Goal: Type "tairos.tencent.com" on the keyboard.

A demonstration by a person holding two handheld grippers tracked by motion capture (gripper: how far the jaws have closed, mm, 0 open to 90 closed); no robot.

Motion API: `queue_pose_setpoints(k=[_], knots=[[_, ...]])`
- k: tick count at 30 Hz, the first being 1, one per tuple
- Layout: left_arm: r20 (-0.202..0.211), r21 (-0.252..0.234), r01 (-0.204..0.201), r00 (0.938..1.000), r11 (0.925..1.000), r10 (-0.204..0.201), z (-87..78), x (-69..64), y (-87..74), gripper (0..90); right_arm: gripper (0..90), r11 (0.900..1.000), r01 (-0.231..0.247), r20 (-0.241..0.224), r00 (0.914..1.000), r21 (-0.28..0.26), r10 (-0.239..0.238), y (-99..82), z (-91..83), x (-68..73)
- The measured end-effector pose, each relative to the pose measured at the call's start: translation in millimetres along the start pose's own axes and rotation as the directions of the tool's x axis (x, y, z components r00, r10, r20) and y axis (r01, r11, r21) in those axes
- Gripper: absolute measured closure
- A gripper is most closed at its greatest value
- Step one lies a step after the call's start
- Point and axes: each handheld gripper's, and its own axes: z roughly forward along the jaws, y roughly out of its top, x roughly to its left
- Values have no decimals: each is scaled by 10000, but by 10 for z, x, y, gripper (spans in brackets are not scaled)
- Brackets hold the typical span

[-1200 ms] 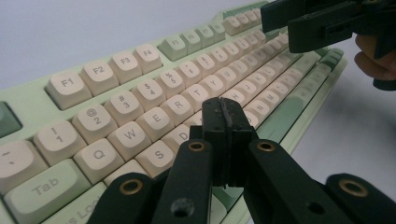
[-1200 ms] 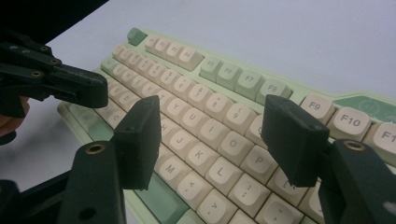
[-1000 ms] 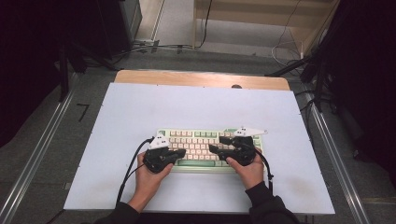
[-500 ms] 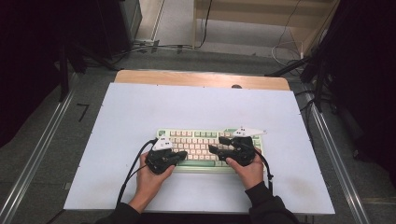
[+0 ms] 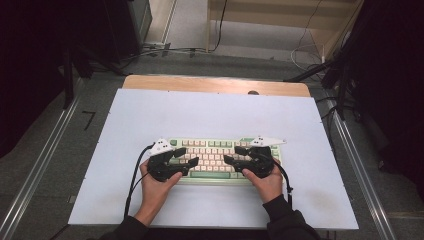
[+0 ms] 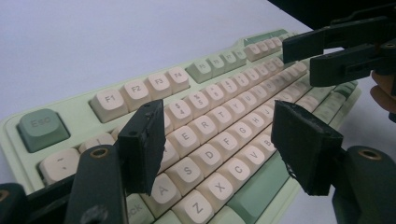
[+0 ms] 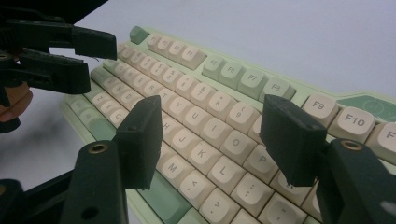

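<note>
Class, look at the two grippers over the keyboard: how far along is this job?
Early stage. Done: both grippers are placed over the keyboard, the left gripper at its left half, the right gripper at its right half. In hand: the left jaws have just been opening, nothing between them; the right stands open too. Left: no key looks pressed or gripped yet.

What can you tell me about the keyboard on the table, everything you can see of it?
The keyboard is a compact one with a pale green, plastic-looking case, cream letter and number keys, and darker green Esc, some function keys and space bar. It lies flat on the white table, near the person's edge, long side across. The left gripper and right gripper hover over its two ends with open jaws; nothing is between them.
</note>
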Motion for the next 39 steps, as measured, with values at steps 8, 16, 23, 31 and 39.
queue_pose_setpoints(k=[8,16,23,31,39], knots=[[-155,-89,41,9999,10000,-43,3,29,8,356,370,10000,-27,-1,10000,6,27,-2,3,-4],[-374,-151,166,9992,9997,-172,16,83,27,369,369,10000,-38,-7,10000,26,38,-2,8,-2],[-141,-64,-102,9998,9999,101,54,70,58,682,369,10000,8,-21,10000,-13,-9,-3,13,2],[-71,425,-458,9989,9980,461,123,68,77,900,370,10000,43,-35,10000,64,-43,-8,34,13],[-231,813,-703,9971,9942,724,199,68,81,900,370,9999,79,-7,10000,122,-79,-11,43,12]])
